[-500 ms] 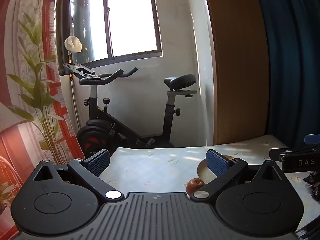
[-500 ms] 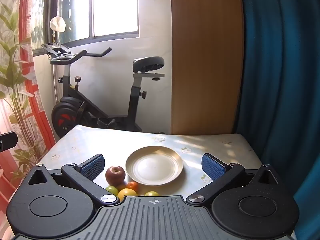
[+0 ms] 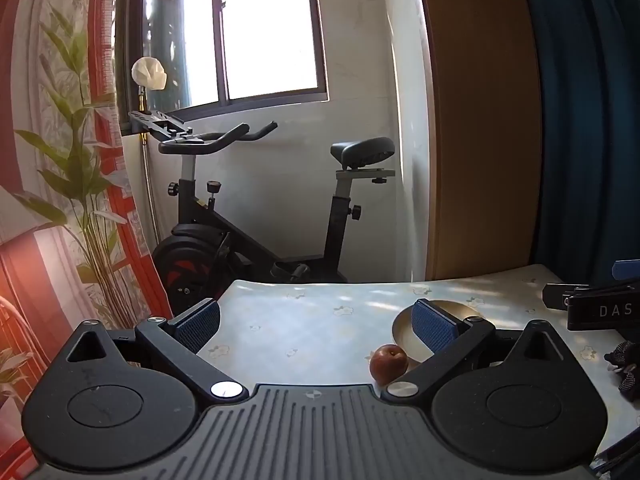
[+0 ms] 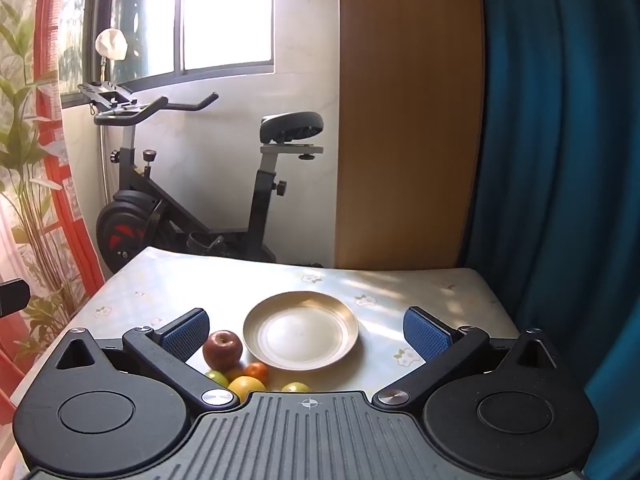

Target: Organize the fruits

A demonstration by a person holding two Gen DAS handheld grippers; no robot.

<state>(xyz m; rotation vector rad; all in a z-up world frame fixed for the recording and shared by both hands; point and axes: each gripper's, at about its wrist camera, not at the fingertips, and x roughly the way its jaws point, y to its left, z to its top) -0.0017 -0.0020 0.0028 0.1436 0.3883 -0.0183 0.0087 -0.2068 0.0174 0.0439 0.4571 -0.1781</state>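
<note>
Hardly anything has shifted: both claws, left claw [image 3: 316, 322] and right claw [image 4: 306, 330], stay released; plate [image 4: 300, 330] bare, red apple [image 4: 223, 350] and smaller fruits, perhaps citrus, untouched lower centre.

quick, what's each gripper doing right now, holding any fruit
Left gripper: open, holding nothing; the red apple lies on the table beside its right finger.
Right gripper: open, holding nothing, above the empty plate.
</note>
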